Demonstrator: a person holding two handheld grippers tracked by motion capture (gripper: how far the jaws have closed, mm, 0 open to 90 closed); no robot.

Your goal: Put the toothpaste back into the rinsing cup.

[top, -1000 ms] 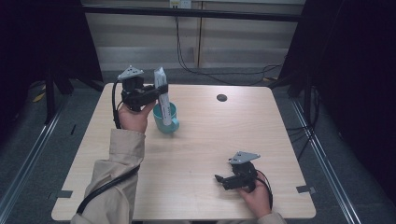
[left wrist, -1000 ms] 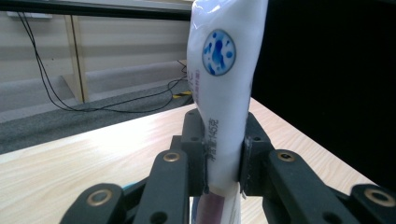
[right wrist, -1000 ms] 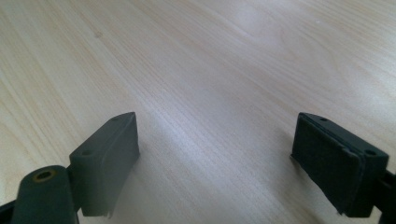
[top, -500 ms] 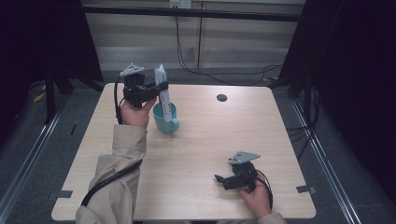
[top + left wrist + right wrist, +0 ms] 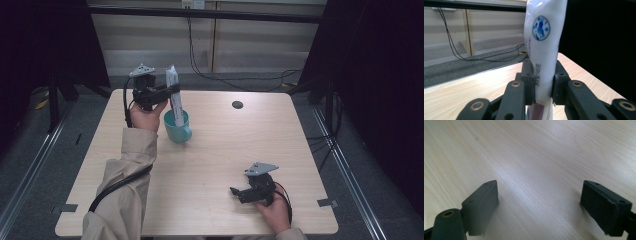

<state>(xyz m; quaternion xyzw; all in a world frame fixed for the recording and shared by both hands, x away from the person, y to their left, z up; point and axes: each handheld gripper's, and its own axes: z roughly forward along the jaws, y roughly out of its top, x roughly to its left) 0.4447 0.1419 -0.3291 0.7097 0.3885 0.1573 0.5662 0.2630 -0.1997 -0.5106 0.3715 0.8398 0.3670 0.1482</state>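
Note:
A white tube (image 5: 173, 90) with a blue round logo (image 5: 541, 27) stands upright, its lower end inside a teal mug (image 5: 177, 126) on the table's far left. My left gripper (image 5: 170, 92) is shut on the tube's middle, its pads (image 5: 528, 82) pressing both sides. In the left gripper view the tube (image 5: 542, 50) rises between the jaws. My right gripper (image 5: 237, 192) rests low near the table's front right, open, with bare wood between its pads (image 5: 482, 206).
The light wooden table (image 5: 225, 150) has a small dark round hole (image 5: 237, 104) at the far middle. Cables (image 5: 240, 75) lie on the floor behind the table. Dark curtains stand to both sides.
The left gripper has shifted slightly with the tube, which stays held upright over the mug. The right gripper has not moved.

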